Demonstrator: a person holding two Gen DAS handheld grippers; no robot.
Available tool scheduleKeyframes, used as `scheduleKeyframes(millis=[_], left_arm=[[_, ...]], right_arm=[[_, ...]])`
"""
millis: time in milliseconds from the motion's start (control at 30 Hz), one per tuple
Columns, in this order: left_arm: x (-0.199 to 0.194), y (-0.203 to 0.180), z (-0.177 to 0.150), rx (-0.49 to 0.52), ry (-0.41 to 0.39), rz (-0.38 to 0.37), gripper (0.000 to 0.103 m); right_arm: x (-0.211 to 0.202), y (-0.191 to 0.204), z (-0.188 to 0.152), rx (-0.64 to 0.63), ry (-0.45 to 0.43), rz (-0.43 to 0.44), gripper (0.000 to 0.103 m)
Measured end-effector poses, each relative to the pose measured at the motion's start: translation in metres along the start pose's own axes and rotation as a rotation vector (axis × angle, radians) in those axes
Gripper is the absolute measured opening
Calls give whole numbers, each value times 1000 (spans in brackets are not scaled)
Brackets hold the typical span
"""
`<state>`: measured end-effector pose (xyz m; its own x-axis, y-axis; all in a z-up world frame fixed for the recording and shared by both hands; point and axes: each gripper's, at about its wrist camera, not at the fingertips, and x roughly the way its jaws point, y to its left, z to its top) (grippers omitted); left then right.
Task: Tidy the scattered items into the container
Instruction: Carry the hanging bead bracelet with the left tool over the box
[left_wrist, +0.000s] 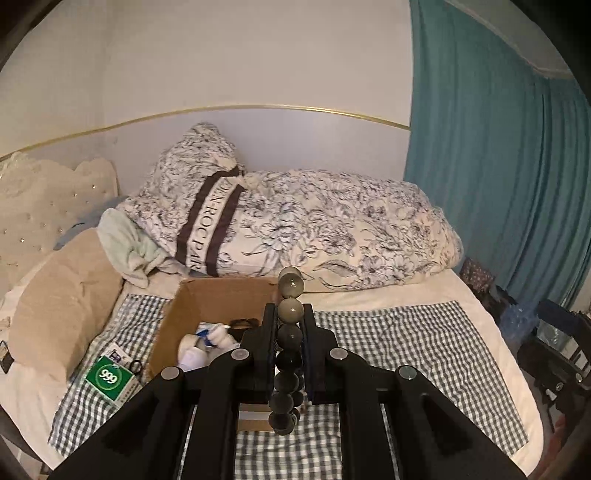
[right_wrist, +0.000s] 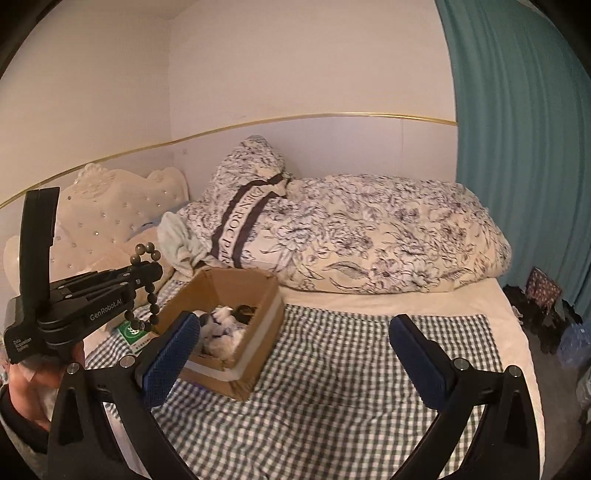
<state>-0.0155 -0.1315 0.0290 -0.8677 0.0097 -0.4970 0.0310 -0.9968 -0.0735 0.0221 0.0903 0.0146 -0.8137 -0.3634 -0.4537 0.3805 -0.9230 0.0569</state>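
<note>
My left gripper (left_wrist: 289, 314) is shut on a string of dark green-grey beads (left_wrist: 290, 343) and holds it in the air, just in front of and above the open cardboard box (left_wrist: 221, 293). From the right wrist view the left gripper (right_wrist: 149, 271) hangs left of the box (right_wrist: 266, 321), the bead string (right_wrist: 151, 295) looping above and below its jaws. The box holds white soft items (right_wrist: 225, 332) and a dark object. My right gripper (right_wrist: 295, 343) is open and empty above the checked cloth (right_wrist: 351, 387), right of the box.
A green "999" medicine box (left_wrist: 109, 376) and small items lie on the cloth left of the box. A floral duvet (left_wrist: 314, 225) and beige pillow (left_wrist: 62, 302) lie behind. A teal curtain (left_wrist: 498, 147) and floor clutter stand at the bed's right edge.
</note>
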Motion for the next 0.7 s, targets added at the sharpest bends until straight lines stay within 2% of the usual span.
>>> scheduleKeyframes(millis=[467, 700], left_arm=[[16, 81, 3, -68, 14, 101, 11], [34, 108, -2, -92, 43, 122, 11]], right_arm=[[52, 63, 18, -55, 28, 93, 103], [85, 86, 18, -73, 69, 126, 103]])
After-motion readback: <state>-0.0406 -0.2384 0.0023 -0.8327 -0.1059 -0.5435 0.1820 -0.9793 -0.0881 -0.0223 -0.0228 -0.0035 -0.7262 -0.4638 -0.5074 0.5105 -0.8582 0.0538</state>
